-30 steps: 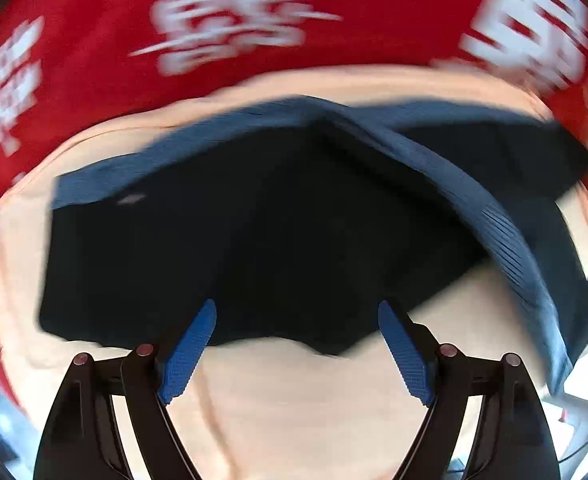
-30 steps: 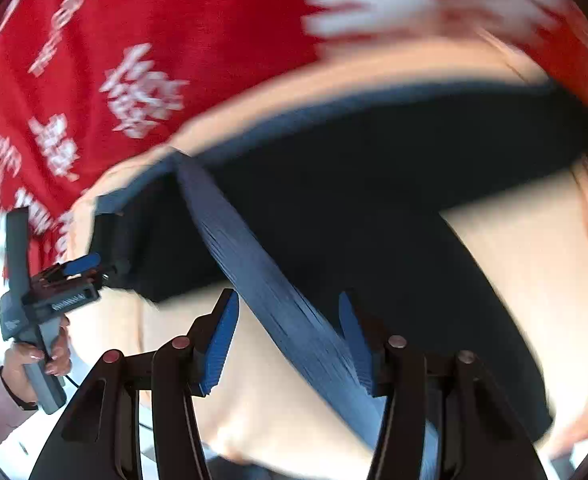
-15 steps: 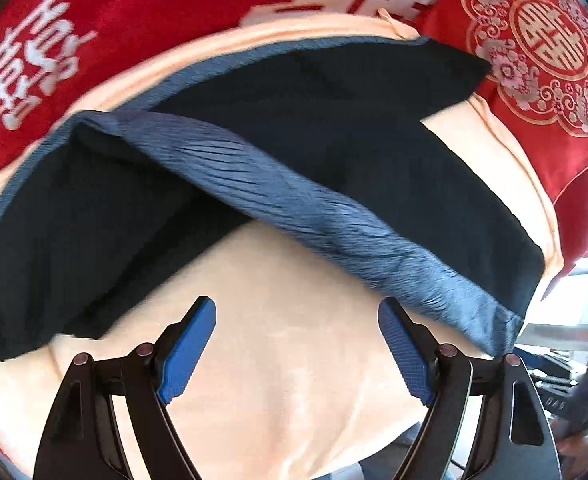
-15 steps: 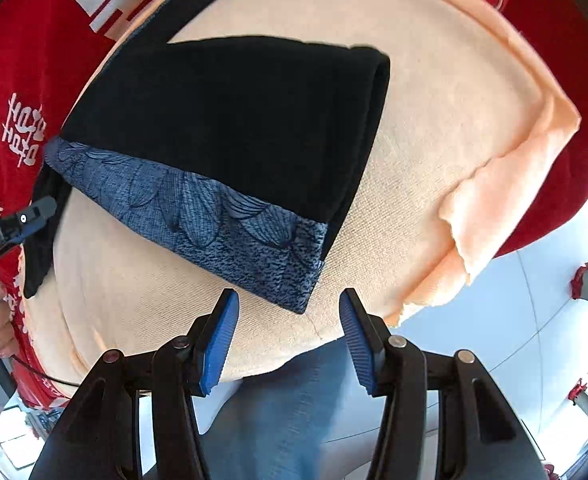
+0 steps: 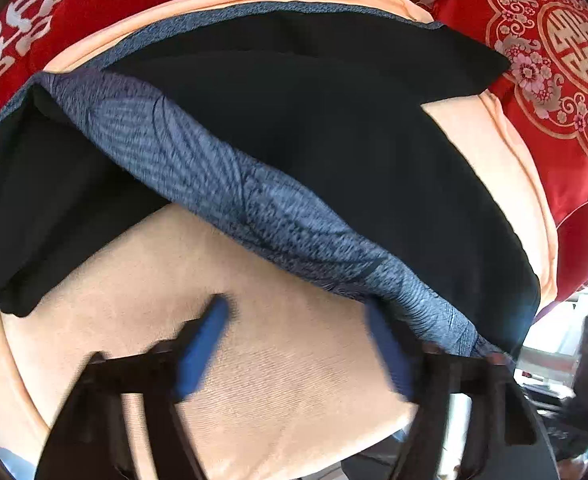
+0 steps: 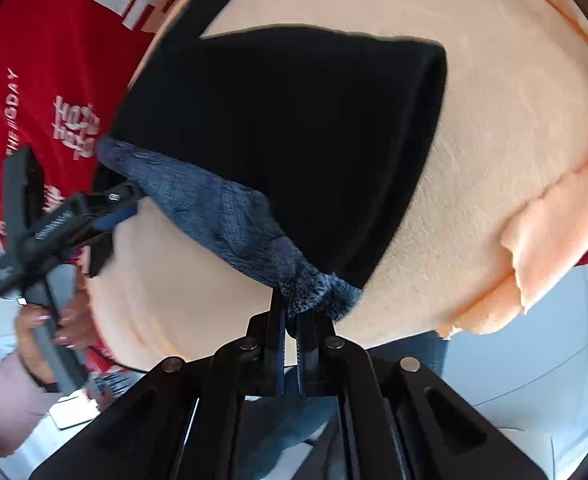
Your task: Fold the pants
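The black pants (image 5: 334, 128) with a blue-grey patterned waistband (image 5: 230, 184) lie partly folded on a peach cloth (image 5: 278, 392). My left gripper (image 5: 298, 344) is open and blurred, its fingers over the peach cloth just in front of the waistband, holding nothing. In the right wrist view the pants (image 6: 294, 136) are a black folded shape, and my right gripper (image 6: 291, 316) is shut on the near corner of the waistband (image 6: 230, 220). The left gripper (image 6: 114, 210) shows there at the far end of the waistband, held by a hand (image 6: 50, 328).
The peach cloth (image 6: 506, 128) lies on a red cover with white lettering (image 5: 18, 52) and a red cushion with a gold emblem (image 5: 566, 52). The cloth's torn edge (image 6: 526, 264) hangs at the right. Blue jeans (image 6: 410, 356) and pale floor show below.
My right gripper has closed on the waistband corner; half a second ago it was open just short of it. My left gripper has moved closer to the waistband and stays open.
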### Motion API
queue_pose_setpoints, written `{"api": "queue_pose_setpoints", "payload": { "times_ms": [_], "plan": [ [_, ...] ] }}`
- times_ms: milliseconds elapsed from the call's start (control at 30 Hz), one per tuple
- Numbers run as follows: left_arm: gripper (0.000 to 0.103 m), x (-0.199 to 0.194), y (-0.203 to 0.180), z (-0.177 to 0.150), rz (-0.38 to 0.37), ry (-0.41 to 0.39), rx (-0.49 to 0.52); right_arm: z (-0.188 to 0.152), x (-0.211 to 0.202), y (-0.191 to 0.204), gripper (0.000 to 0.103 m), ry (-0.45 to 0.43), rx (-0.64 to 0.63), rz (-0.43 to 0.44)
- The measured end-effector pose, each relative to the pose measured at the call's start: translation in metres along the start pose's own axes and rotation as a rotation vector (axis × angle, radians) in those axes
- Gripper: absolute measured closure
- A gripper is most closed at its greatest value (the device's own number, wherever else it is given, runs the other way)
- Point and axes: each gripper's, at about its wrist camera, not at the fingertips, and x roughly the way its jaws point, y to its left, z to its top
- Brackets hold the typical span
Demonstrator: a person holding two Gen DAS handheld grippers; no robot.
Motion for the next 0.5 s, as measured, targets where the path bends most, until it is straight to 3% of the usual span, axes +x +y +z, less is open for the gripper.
{"api": "queue_pose_setpoints", "payload": {
  "times_ms": [100, 300, 400, 433, 500],
  "plan": [
    [0.046, -0.015, -0.002, 0.01, -0.023, -0.008, -0.027, 0.029, -0.027, 0.025, 0.099, -0.029, -0.059, 0.034],
    [0.046, -0.079, -0.002, 0.05, 0.051, -0.174, -0.043, 0.13, -0.098, 0.086, 0.1, -0.135, -0.268, 0.035],
    [0.039, -0.101, 0.009, 0.068, 0.114, -0.238, -0.067, 0.202, -0.114, 0.112, 0.1, -0.181, -0.375, -0.032],
    [0.032, -0.107, 0.015, 0.074, 0.146, -0.26, -0.079, 0.224, -0.115, 0.117, 0.1, -0.192, -0.398, -0.057],
    [0.03, -0.112, 0.023, 0.084, 0.201, -0.291, -0.107, 0.274, -0.107, 0.13, 0.1, -0.208, -0.43, -0.125]
  ]
}}
